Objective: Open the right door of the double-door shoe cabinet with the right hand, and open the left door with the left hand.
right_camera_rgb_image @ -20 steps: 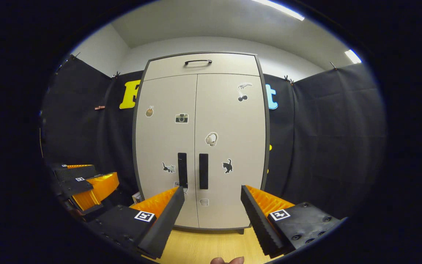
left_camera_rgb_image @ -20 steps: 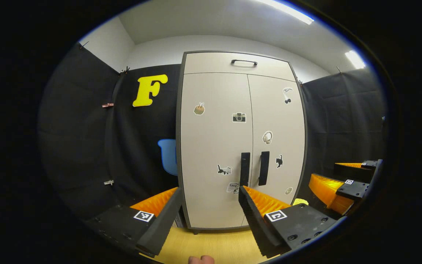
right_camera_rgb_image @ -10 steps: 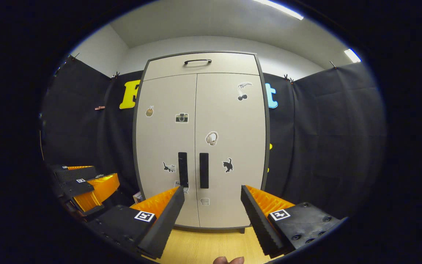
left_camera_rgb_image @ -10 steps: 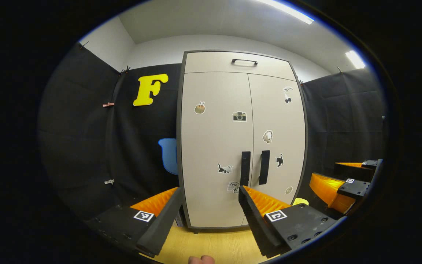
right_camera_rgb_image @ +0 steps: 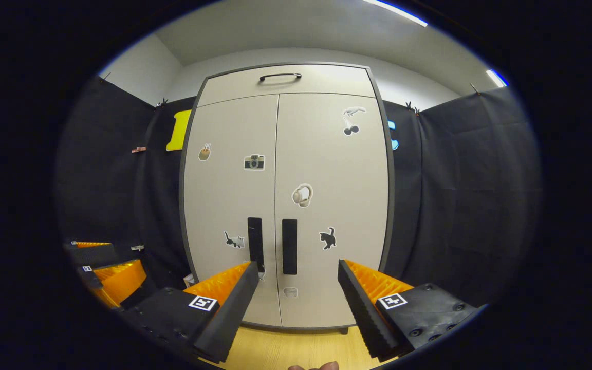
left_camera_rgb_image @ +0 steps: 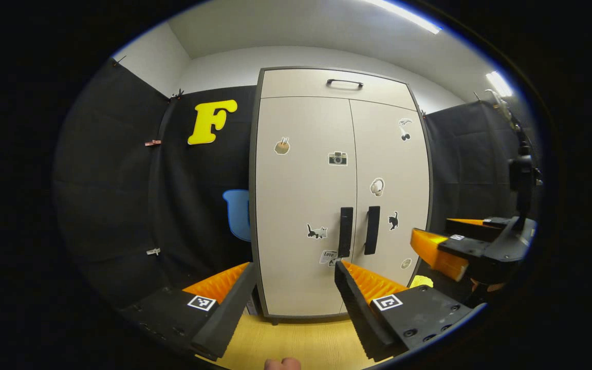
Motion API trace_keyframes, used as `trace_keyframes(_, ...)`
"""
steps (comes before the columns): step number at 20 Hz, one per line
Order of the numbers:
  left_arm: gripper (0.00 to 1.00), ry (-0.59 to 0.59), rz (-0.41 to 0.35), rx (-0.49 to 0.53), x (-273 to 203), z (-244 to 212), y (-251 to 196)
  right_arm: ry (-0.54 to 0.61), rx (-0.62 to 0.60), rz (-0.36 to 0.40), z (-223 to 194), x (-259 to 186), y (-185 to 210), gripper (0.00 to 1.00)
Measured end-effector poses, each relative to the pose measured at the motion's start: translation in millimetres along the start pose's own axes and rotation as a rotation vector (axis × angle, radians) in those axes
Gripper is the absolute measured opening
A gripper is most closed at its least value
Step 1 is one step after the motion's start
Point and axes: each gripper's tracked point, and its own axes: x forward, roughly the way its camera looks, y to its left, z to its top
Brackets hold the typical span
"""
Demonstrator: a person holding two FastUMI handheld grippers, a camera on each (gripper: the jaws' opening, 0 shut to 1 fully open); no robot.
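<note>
The shoe cabinet point(right_camera_rgb_image: 285, 195) stands straight ahead against the black cloth wall, its right door point(right_camera_rgb_image: 332, 205) and left door point(right_camera_rgb_image: 229, 205) both closed. The right handle point(right_camera_rgb_image: 289, 246) is in full sight; the foot of the left handle point(right_camera_rgb_image: 255, 244) is hidden behind a finger. The right hand-held gripper point(right_camera_rgb_image: 296, 288) and left hand-held gripper point(left_camera_rgb_image: 291, 288) are both released, spread wide, well short of the doors. The cabinet's feet on the wooden floor point(right_camera_rgb_image: 296, 349) are mostly cut off.
</note>
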Motion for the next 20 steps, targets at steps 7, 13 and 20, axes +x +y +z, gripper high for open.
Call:
trace_keyframes(7, 0.95, 0.023, 0.011, -0.009, 12, -12, 9, 0.003, -0.048, 0.015, -27, 91, 14, 0.98)
trace_keyframes(13, 0.95, 0.046, 0.041, -0.006, 24, -21, 21, 0.023, -0.026, 0.003, -45, 141, 20, 0.96)
trace_keyframes(20, 0.95, 0.058, 0.061, -0.018, 35, -27, 31, 0.050, 0.035, -0.052, -62, 175, 15, 0.50)
